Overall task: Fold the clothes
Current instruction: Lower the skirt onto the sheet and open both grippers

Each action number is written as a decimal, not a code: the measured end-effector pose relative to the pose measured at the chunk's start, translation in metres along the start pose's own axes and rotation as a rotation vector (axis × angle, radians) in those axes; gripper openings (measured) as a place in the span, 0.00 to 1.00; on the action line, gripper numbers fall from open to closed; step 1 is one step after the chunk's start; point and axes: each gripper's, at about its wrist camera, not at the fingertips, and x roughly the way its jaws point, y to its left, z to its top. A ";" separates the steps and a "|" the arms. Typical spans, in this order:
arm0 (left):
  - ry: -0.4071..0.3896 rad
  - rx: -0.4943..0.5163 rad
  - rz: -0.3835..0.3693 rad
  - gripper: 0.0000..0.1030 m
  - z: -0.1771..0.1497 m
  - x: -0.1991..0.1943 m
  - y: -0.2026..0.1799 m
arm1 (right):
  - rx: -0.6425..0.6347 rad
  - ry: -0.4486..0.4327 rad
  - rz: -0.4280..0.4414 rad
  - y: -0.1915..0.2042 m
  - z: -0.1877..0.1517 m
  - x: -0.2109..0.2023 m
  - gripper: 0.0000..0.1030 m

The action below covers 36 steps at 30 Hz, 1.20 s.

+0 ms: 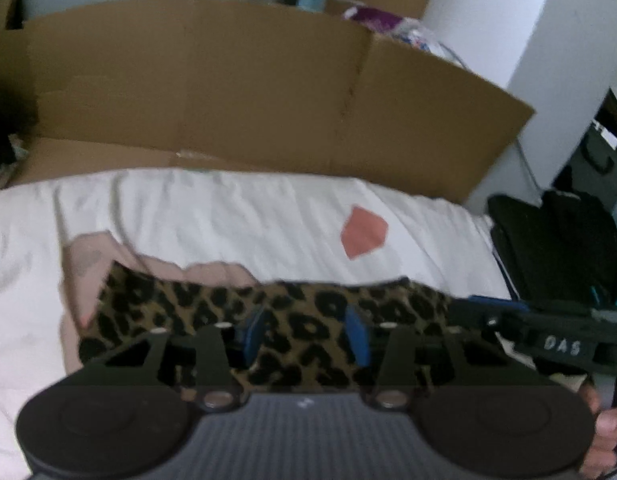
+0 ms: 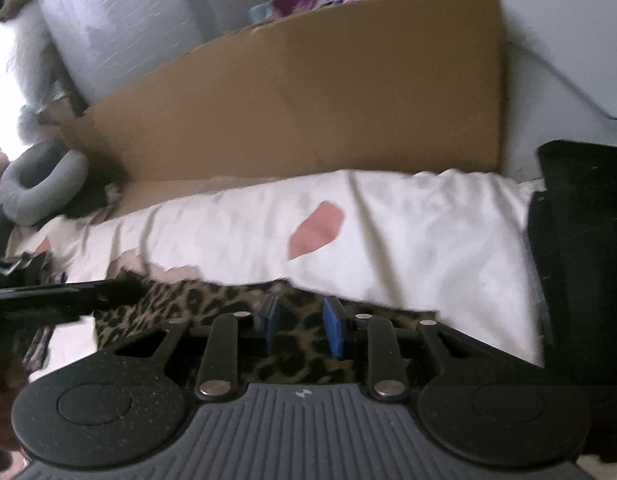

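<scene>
Both views motion-blurred. Leopard-print brown and black fabric garment (image 1: 308, 320): near part hidden behind the grey ribbed body of the left gripper (image 1: 305, 334); whether the blue pads press it cannot be told. Same in the right gripper (image 2: 299, 326) view. White rumpled bed sheet (image 1: 236, 216) cut off at left edge. Contents behind the brown cardboard box (image 1: 236, 80) mostly hidden.

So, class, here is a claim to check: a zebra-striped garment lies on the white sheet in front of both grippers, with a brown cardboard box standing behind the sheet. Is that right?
Not quite. The garment is leopard-spotted, tan with black blotches, not zebra-striped; the left wrist view shows it plainly. The rest stands: it lies on the white sheet in front of both grippers, with the brown cardboard box behind.
</scene>
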 end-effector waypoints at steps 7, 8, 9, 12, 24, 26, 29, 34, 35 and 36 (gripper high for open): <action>0.055 -0.003 -0.022 0.37 -0.013 0.021 -0.005 | -0.084 0.039 0.056 0.029 -0.017 0.014 0.29; 0.055 -0.002 -0.020 0.37 -0.015 0.023 -0.005 | -0.092 0.047 0.054 0.030 -0.019 0.018 0.29; 0.055 -0.003 -0.019 0.37 -0.015 0.024 -0.005 | -0.097 0.056 0.050 0.031 -0.021 0.021 0.29; 0.052 0.000 -0.017 0.37 -0.015 0.025 -0.005 | -0.098 0.072 0.039 0.029 -0.025 0.029 0.28; 0.020 0.006 -0.024 0.36 -0.005 0.027 -0.009 | -0.151 0.039 0.051 0.033 -0.019 0.022 0.28; 0.019 0.018 -0.028 0.36 -0.002 0.031 -0.008 | -0.164 0.033 0.044 0.035 -0.016 0.026 0.27; 0.034 -0.012 -0.048 0.36 -0.003 0.040 -0.002 | -0.180 0.026 0.032 0.037 -0.011 0.034 0.26; 0.035 -0.020 -0.044 0.38 -0.011 0.046 0.001 | -0.205 0.026 0.022 0.037 -0.009 0.046 0.21; 0.034 -0.009 -0.040 0.37 -0.012 0.047 0.000 | -0.208 0.027 0.021 0.037 -0.009 0.048 0.20; 0.033 0.001 -0.035 0.37 -0.013 0.047 -0.001 | -0.210 0.029 0.022 0.037 -0.010 0.050 0.20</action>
